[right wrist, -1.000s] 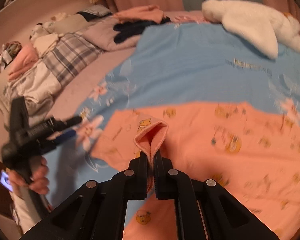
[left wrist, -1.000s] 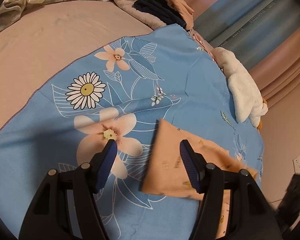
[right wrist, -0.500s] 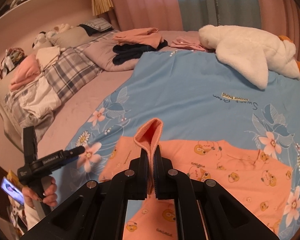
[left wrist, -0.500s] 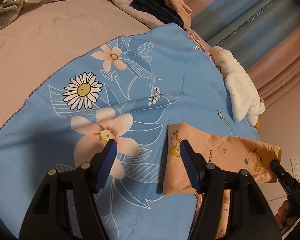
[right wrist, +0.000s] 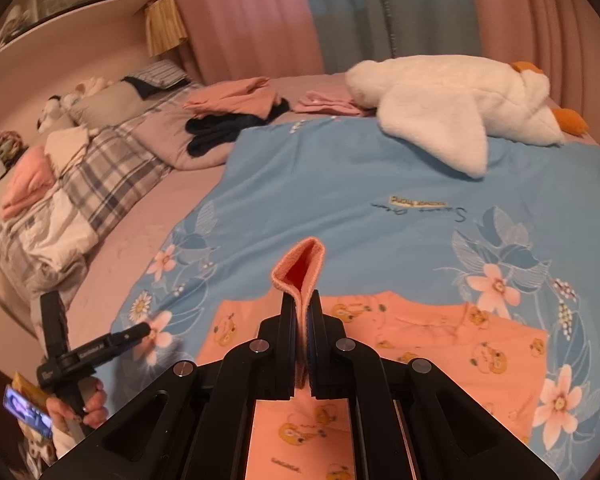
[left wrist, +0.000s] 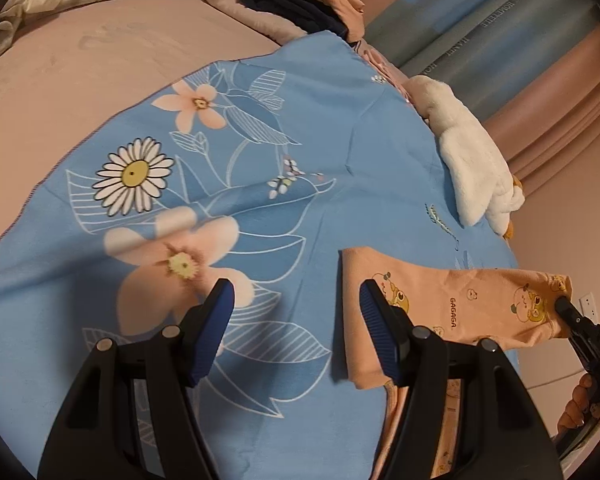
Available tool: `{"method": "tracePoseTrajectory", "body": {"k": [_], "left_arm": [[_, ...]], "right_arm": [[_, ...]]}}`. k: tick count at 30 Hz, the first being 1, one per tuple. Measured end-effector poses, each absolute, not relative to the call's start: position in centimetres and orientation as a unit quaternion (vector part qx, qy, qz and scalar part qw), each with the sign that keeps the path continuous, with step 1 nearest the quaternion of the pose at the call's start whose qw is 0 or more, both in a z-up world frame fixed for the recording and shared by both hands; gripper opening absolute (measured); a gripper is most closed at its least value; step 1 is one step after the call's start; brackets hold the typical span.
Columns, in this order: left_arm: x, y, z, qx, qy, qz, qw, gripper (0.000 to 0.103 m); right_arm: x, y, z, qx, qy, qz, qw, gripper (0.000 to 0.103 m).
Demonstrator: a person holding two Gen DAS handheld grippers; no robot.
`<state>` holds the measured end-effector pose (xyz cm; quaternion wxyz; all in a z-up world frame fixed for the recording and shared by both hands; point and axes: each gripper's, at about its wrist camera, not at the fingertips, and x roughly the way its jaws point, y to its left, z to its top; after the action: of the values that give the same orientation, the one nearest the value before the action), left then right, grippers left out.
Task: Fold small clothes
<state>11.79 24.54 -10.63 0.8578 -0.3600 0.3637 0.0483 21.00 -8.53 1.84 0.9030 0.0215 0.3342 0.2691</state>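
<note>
Left hand-held gripper (left wrist: 294, 300), black with ribbed blue pads, hovering with jaws well apart and nothing between them, over a blue bedspread printed with daisies and pale pink flowers (left wrist: 260, 152). Directly ahead of its left finger, a large pink flower of that print; behind and just right of its right finger, the near edge of a peach-orange small cotton garment with cartoon bears and the word GAGAGA (left wrist: 460, 300). Garment stretched from there out to the right, its far corner lifted clear of the bedspread. At that corner, the tip of the right hand-held gripper (left wrist: 562, 305), with a person's fingers (left wrist: 578, 404) on its handle at the frame edge.

Right hand-held gripper (right wrist: 301, 334) clamped shut on a folded ribbed hem of the same peach-orange garment (right wrist: 440, 344), a loop of fabric standing up above the closed jaws. Rest of the garment spread flat below and to the right of the jaws on the bedspread; lower part hidden behind the gripper body, so possibly a second layer there. Far left of the jaws, the left gripper in a hand. Well ahead and left, plaid bedding (right wrist: 108, 176) and stacked folded clothes (right wrist: 236, 100). Well ahead and right, a white plush goose with orange beak and feet (right wrist: 452, 100) lying on the far edge of the bedspread.
</note>
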Motion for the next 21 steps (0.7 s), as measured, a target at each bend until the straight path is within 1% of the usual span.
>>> {"method": "tracePoseTrajectory", "body": {"k": [14, 15, 16, 17, 21], "left_arm": [[13.4, 21.8, -10.2, -0.327, 0.369, 0.026, 0.87, 0.064], [13.4, 21.6, -10.2, -0.324, 0.367, 0.027, 0.872, 0.062], [13.5, 21.5, -10.2, -0.32, 0.364, 0.031, 0.874, 0.056], [13.6, 21.4, -10.3, -0.318, 0.365, 0.034, 0.875, 0.053], [14.1, 21.3, -10.8, -0.337, 0.369, 0.013, 0.866, 0.051]], "right_arm": [[21.7, -11.8, 2.5, 0.037, 0.325, 0.225, 0.918, 0.006], [21.7, -12.0, 2.4, 0.038, 0.326, 0.223, 0.918, 0.006], [21.7, -12.1, 2.4, 0.04, 0.326, 0.221, 0.918, 0.006], [21.6, -12.3, 2.4, 0.044, 0.326, 0.221, 0.918, 0.006], [21.7, -13.0, 2.2, 0.052, 0.323, 0.211, 0.921, 0.006]]}}
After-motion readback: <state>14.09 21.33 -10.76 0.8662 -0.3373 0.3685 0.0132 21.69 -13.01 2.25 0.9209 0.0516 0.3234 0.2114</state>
